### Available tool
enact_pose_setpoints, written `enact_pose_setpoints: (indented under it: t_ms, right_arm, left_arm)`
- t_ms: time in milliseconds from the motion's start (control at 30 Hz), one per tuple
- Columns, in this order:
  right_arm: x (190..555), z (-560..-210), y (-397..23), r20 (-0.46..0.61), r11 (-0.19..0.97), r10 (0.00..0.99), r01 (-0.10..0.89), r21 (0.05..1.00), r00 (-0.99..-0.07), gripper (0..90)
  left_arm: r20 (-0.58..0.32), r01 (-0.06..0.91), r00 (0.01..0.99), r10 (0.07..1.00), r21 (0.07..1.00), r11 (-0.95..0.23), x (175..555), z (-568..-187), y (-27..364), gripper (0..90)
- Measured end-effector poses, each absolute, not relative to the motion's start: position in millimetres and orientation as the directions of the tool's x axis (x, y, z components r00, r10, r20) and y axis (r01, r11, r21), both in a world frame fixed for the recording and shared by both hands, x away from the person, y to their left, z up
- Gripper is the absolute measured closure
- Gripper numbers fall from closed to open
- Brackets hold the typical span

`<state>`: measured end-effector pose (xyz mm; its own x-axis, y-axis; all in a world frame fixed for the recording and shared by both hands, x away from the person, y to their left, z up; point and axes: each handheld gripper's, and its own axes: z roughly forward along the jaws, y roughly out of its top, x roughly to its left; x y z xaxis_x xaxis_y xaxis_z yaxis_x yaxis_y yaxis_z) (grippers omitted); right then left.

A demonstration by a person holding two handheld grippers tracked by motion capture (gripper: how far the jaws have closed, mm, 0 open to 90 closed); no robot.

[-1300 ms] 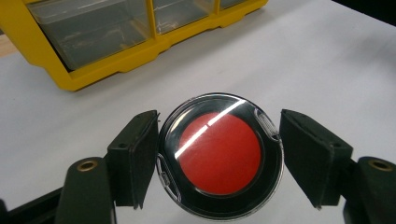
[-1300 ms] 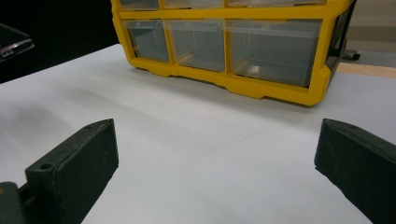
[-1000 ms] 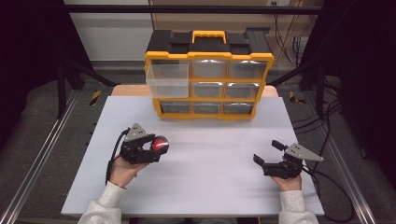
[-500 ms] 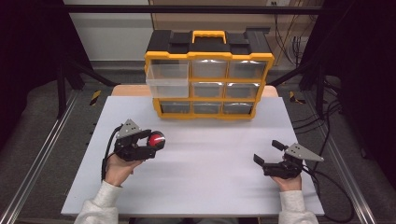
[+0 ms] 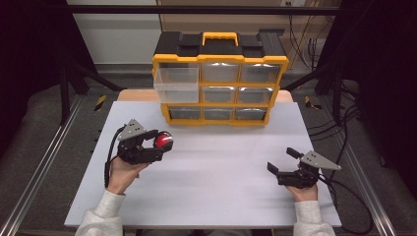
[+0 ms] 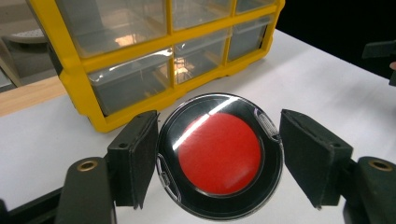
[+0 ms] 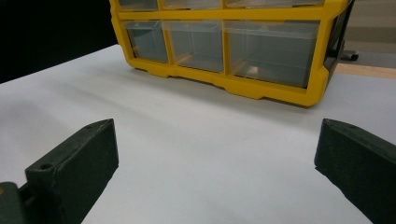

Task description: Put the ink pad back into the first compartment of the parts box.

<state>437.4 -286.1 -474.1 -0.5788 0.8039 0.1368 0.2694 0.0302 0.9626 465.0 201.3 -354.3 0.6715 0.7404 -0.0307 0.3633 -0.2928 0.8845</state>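
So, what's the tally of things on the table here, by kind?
Yellow drawer cabinet: 1
Red-and-black round disc, held in the left gripper: 1
Hand-held grippers, counting the right gripper: 2
Total: 4

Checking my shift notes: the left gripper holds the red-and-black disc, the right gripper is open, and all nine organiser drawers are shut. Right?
Not all: in the high view the top-left drawer of the organiser is pulled out. Left gripper holds the disc; right gripper is open.

Bare white table (image 5: 216,182) between both grippers, open passage, yellow drawer cabinet (image 5: 220,83) blocking the far edge, its top-left drawer (image 5: 176,86) pulled out, jutting forward.
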Motion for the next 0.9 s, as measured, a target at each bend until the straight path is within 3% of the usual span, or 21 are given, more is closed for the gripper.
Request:
enact_pose_setpoints:
  t_ms: [900]
  right_arm:
    - [437,-474,-286,0.139,0.029,0.803,0.27,0.962,-0.58,0.3]
  left_arm:
    - [-0.03,0.311,0.667,0.744,0.919,-0.242,476,-316,202,29.9]
